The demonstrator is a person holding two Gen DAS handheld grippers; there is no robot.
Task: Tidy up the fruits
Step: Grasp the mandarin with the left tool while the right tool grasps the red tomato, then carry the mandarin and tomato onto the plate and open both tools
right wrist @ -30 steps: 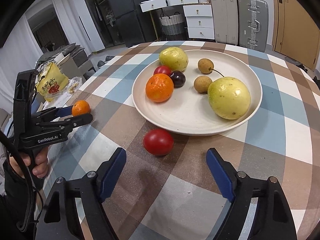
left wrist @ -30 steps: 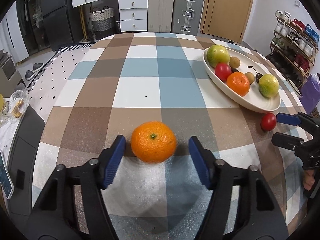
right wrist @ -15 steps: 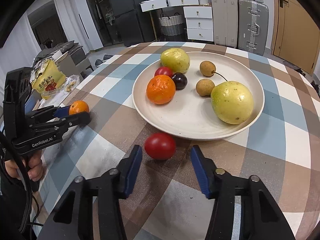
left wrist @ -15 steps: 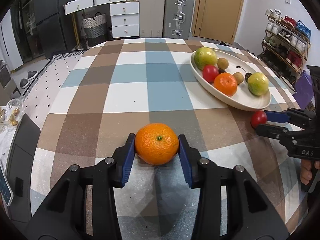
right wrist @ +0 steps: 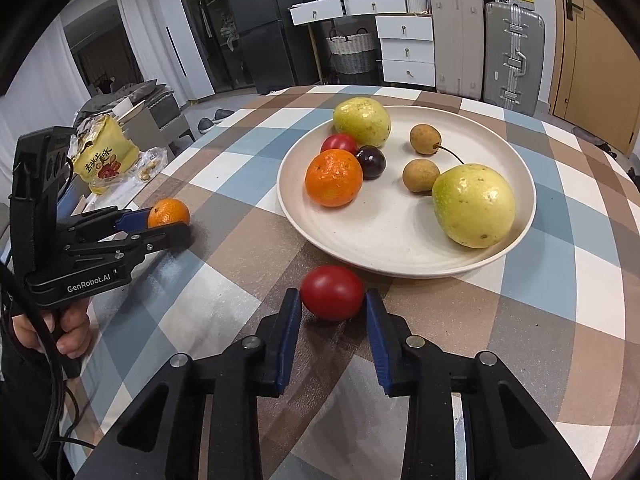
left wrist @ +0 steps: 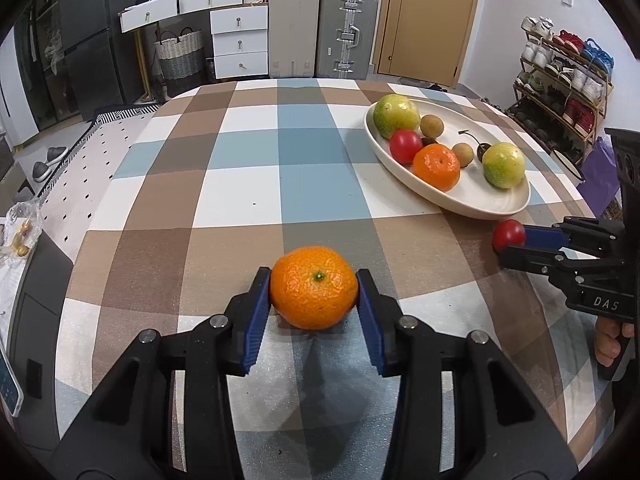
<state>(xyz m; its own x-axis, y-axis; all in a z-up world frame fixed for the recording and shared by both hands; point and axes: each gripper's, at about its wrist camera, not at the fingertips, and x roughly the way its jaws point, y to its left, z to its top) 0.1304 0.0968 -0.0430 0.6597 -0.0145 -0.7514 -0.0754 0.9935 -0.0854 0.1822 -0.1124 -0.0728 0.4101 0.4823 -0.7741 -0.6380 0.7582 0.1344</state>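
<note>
Since 1 second ago both pairs of jaws have come in from wide open. The left gripper [left wrist: 314, 300] now has its blue pads pressed on both sides of the loose orange [left wrist: 314, 293], which sits on the checked tablecloth [left wrist: 248, 184]. The right gripper [right wrist: 333, 310] is closing on the red tomato [right wrist: 333, 298], its pads at or just off the skin; the tomato lies just beside the plate [right wrist: 380, 240]. Each fruit is taken across its middle, low on the cloth, likely for a steady lift onto the plate, where 7 fruits already lie. Behind the table stand white drawers [left wrist: 239, 42], 2 suitcases [left wrist: 348, 32], a door and a shoe rack [left wrist: 560, 80].
</note>
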